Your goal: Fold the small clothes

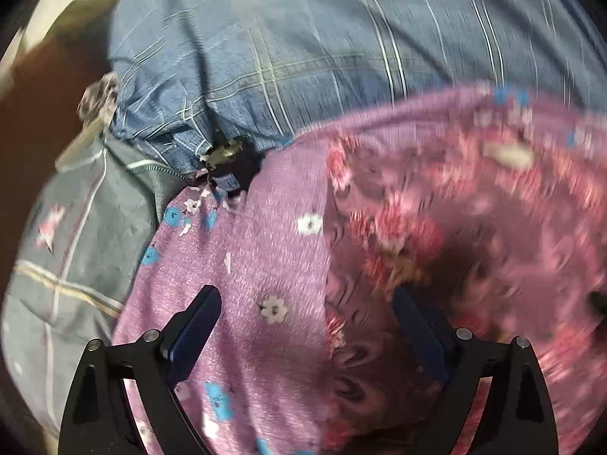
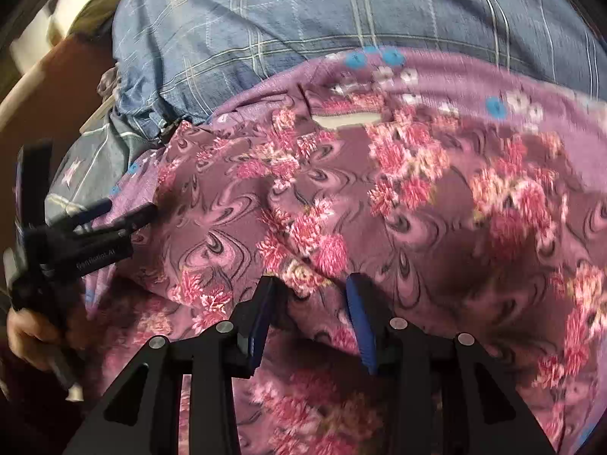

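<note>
Blue plaid bedding (image 1: 303,38) fills the background, bunched into a lumpy mound. Over it lies a lilac cotton sheet with small blue and white flowers (image 1: 242,250), and on that sits my task piece, a plum fleece garment with pink floral print and dark swirls (image 2: 379,197), spread rumpled with a pale neck tag (image 2: 347,120) showing; no writing readable there. My right gripper (image 2: 309,322) has its jaws narrowed around a raised fold of the fleece, blue pads apart, not clamped. My left gripper (image 1: 307,326) is spread wide over the sheet-fleece edge, holding nothing. Its body shows faint white lettering, unreadable.
</note>
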The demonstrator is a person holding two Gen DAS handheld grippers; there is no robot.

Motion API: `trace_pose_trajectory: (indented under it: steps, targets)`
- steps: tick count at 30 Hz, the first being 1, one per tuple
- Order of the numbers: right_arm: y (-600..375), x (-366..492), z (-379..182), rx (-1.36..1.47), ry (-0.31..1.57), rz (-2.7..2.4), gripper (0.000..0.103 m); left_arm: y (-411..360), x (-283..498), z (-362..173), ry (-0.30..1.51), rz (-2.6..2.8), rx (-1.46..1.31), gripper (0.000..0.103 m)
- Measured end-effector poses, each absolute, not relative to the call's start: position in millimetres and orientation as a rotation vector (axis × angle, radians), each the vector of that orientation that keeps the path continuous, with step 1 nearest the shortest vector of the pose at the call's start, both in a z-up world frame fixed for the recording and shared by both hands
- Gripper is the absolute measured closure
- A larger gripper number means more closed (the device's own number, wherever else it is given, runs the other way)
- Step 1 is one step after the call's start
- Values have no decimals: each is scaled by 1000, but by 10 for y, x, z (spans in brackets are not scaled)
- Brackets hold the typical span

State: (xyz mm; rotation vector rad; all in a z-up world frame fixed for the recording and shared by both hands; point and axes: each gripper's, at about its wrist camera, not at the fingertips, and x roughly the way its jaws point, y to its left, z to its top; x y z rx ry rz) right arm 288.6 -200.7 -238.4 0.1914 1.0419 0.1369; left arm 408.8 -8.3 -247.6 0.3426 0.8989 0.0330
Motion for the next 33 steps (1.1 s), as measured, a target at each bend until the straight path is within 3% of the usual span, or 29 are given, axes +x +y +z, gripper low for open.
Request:
trace_pose_trajectory:
  steps: [3, 8, 18, 23, 28, 30, 31, 32, 33]
  targets:
    - [-2093, 2830, -2266, 256, 1045, 145, 62, -169, 4053, -2537, 874, 63, 444, 12]
    - [-2271, 2477, -1906, 326, 969, 116, 61, -36, 3733, -2171, 816, -52, 330, 13]
    - [-2372, 889, -1718, 441, 1002, 122, 58, 390, 2065, -1944, 759, -295, 144, 12]
    - [-2316, 492, -1739, 351, 1000, 59, 51, 589, 1291, -2186, 875, -386, 10, 13]
    - [-2175, 564, -2028, 297, 1050, 36, 51, 838, 1110, -2587, 1078, -290, -129, 14]
    - [-2080, 615, -2173, 238, 1073, 12, 51, 906, 1122, -2690, 1126, -256, -150, 20]
    - [-2044, 634, -2261, 213, 1092, -11, 54, 960, 1116, -2711, 1137, -235, -155, 28]
    - [-2015, 656, -2332, 192, 1114, -36, 65, 1020, 1114, -2706, 1140, -220, -163, 35]
    - [-1992, 646, -2344, 178, 1114, -41, 82, 1072, 1118, -2686, 1134, -215, -172, 38]
